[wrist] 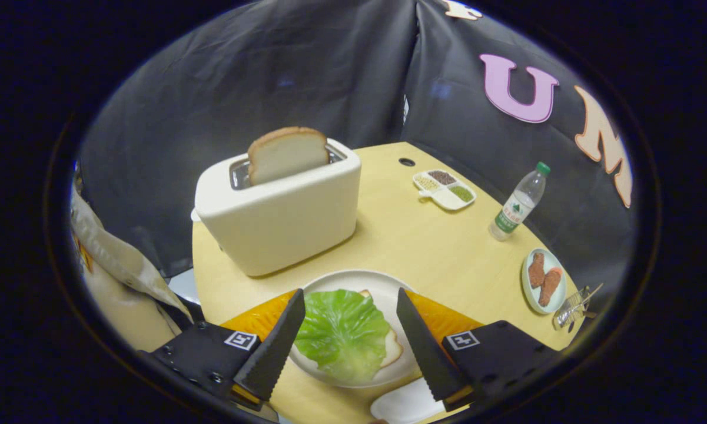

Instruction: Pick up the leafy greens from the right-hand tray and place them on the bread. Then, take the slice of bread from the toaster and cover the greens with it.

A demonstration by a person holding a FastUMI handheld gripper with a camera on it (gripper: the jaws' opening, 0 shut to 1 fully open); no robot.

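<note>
Two fingers of the gripper stand spread wide apart with nothing held, one on either side of the leafy greens and clear of them. Greens lie flat on a slice of bread, whose crust edge shows at their right side; both rest on a round white plate. Plate sits on an orange mat on the pale wooden table. Beyond the plate stands a cream toaster with a second bread slice upright in its slot, top half standing proud. Farther right on the table: a divided dish of grains, a water bottle upright, and a small plate with brown pieces of food. Another white dish is just beside the right finger.
</note>
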